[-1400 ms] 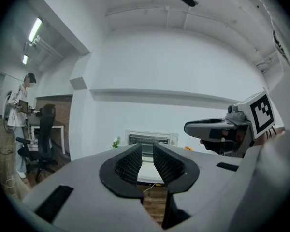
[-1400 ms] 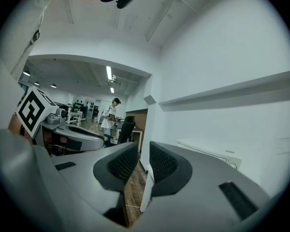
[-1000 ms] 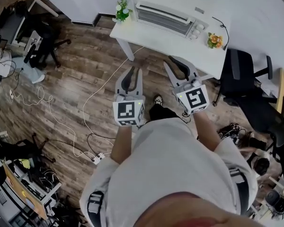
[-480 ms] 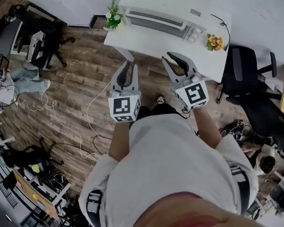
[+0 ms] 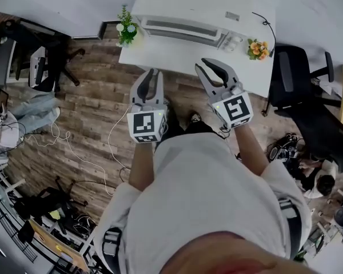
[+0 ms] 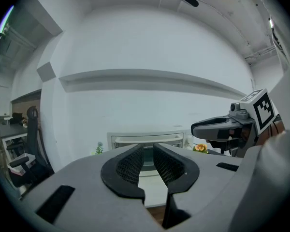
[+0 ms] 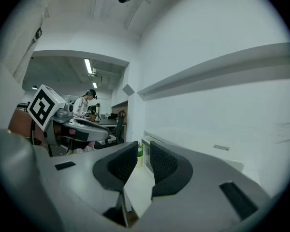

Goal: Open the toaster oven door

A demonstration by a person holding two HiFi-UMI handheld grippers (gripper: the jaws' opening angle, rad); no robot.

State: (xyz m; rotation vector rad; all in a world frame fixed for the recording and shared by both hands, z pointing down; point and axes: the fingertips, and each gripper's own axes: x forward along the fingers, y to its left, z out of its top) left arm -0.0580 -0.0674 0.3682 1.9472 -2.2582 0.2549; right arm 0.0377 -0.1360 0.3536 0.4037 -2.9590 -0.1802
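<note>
Head view, looking steeply down. A white toaster oven [image 5: 183,29] sits at the back of a white table [image 5: 177,57], close to the wall, its front facing the person. The door looks shut, flat against the front, with the handle bar along its top edge. The control knobs are at the oven's right end.

- A small potted plant with white flowers [image 5: 124,32] stands on the table's left corner, and a pot of orange flowers [image 5: 257,48] near the right end.
- A black office chair [image 5: 300,87] is beside the table on the right. A white cable [image 5: 111,147] trails over the wood floor [image 5: 86,110].

Left gripper [image 5: 151,76] is held over the floor just short of the table's near edge, pointing at the oven. Its own view shows the jaws released with a narrow gap and nothing between the ribbed pads. The oven front shows through the gap, well apart from the tips.

Right gripper [image 5: 212,67] is level with the left one, and its tips overlap the table edge in the head view. Its jaws are also released and empty, with a slightly wider gap. The table top and oven corner are beyond them, untouched.
</note>
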